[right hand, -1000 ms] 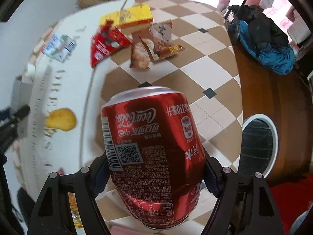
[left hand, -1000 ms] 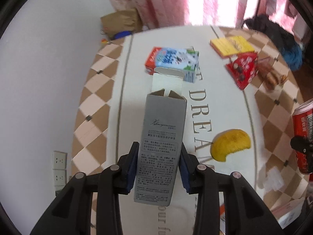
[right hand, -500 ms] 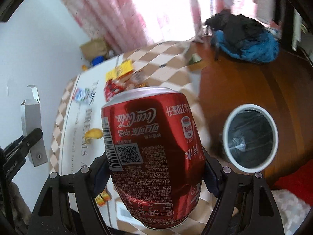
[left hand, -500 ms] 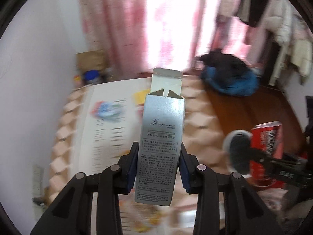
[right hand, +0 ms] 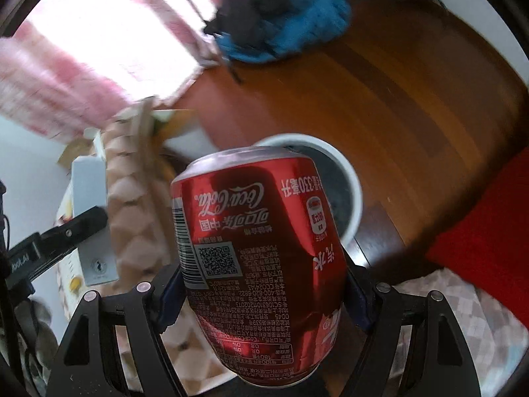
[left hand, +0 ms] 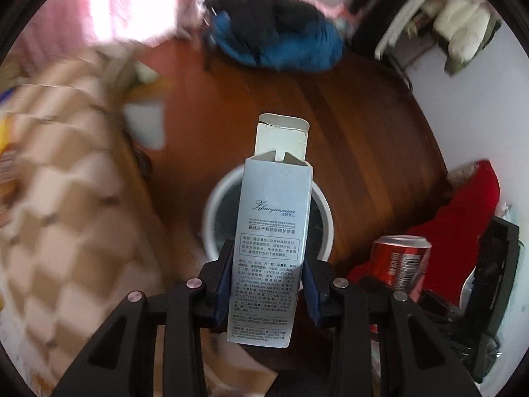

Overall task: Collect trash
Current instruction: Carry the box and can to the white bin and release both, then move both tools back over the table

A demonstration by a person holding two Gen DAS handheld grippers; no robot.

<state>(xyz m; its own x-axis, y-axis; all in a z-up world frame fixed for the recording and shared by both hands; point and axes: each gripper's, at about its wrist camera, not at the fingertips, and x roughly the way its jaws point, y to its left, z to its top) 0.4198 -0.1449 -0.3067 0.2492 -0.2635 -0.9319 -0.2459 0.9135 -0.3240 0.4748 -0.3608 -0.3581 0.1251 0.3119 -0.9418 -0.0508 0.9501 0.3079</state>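
My left gripper (left hand: 266,279) is shut on a tall grey carton (left hand: 272,231) with its top flap open. It holds the carton above a white-rimmed trash bin (left hand: 215,208) lined with a black bag on the wooden floor. My right gripper (right hand: 261,289) is shut on a dented red cola can (right hand: 254,231), held upside down beside the same bin (right hand: 353,192). The can also shows in the left wrist view (left hand: 398,261), and the carton in the right wrist view (right hand: 92,211).
The checkered tablecloth edge (left hand: 66,178) lies to the left of the bin. A blue and black bundle of clothes (left hand: 277,36) lies on the wooden floor (left hand: 363,125) beyond it. A red cloth (left hand: 469,205) is at the right.
Both grippers have swung from the table to the floor side. The carton now hangs over the bin, and the can has come close to the bin's rim.
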